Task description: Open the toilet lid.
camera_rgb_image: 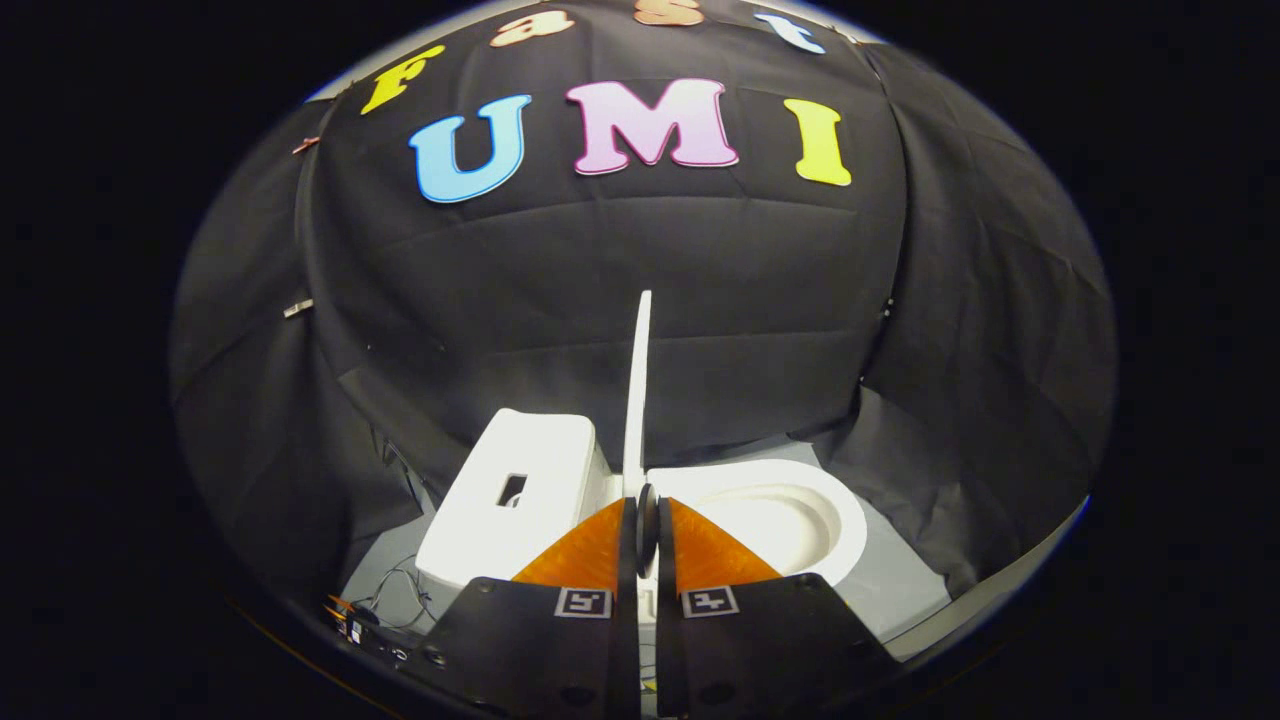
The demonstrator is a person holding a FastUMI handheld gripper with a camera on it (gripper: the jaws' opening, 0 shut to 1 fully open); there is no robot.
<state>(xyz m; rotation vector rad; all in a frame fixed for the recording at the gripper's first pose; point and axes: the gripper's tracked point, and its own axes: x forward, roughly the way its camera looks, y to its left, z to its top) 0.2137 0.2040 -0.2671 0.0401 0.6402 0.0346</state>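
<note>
A white toilet stands on the grey floor just ahead of my fingers. Its tank point(520, 490) with a small dark opening on top lies to the left of them. Its bowl and seat point(790, 510) lie to the right. The white lid point(638, 390) stands upright, seen edge-on as a thin blade rising from right above my fingertips. My gripper point(647, 500) has its fingers drawn close together at the foot of that lid edge. A dark round part sits between the tips. Whether both fingers press on the lid, I cannot tell.
Black cloth walls close in behind and on both sides of the toilet. Grey floor point(900, 580) shows to the right of the bowl. Loose cables and a small device point(375, 620) lie on the floor left of the tank.
</note>
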